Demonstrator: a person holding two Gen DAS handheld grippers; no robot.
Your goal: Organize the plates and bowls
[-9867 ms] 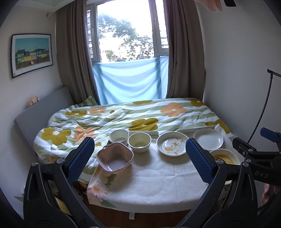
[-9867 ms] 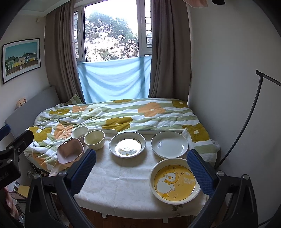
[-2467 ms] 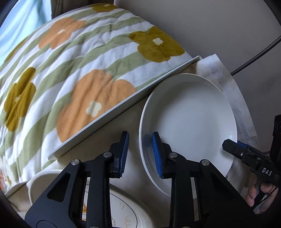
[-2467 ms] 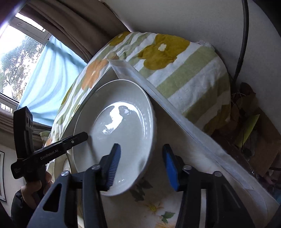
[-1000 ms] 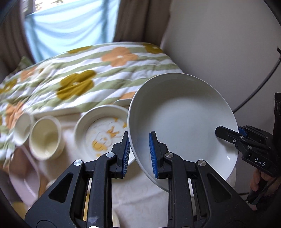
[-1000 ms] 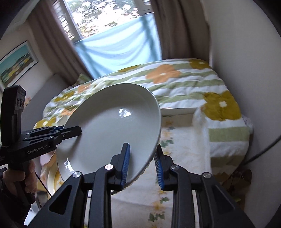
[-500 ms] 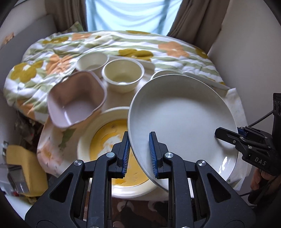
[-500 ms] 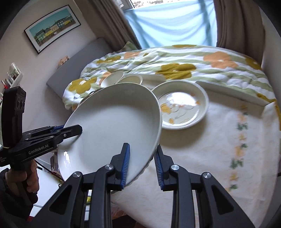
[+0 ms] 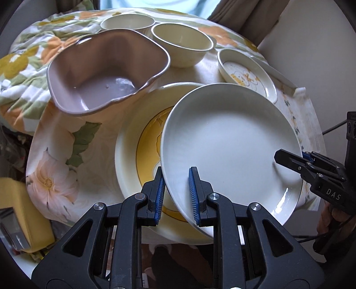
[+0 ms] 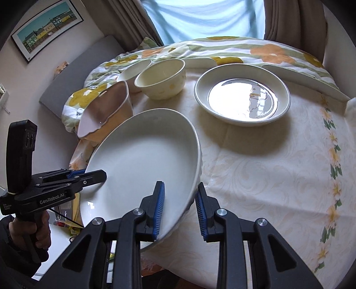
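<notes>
Above the yellow plate (image 9: pixel 142 142) on the counter (image 10: pixel 267 177), both grippers — left gripper (image 9: pixel 175 193), right gripper (image 10: pixel 180 209) — are pinching opposite rims of the white plate (image 9: pixel 229 142), tilted. Stacking step is underway; next move calls for levelling, lowering, then releasing.

Premises present as a domestic bedroom in a private home. A bed covered by a quilt (image 10: pixel 233 50) printed with green stripes and orange and mustard flowers fills the upper part of the right wrist frame. Behind it, brown curtains (image 10: pixel 293 20) flank a window whose lower part is covered by a pale blue cloth (image 10: pixel 204 20). A framed picture (image 10: pixel 47 27) of coloured houses hangs on the wall at upper left, above a grey padded headboard (image 10: pixel 73 76). In front of the bed, a table under a floral tablecloth (image 10: pixel 278 169) carries household crockery, among it a cream bowl (image 10: pixel 161 76) and a pink wavy-rimmed bowl (image 9: pixel 106 71).
</notes>
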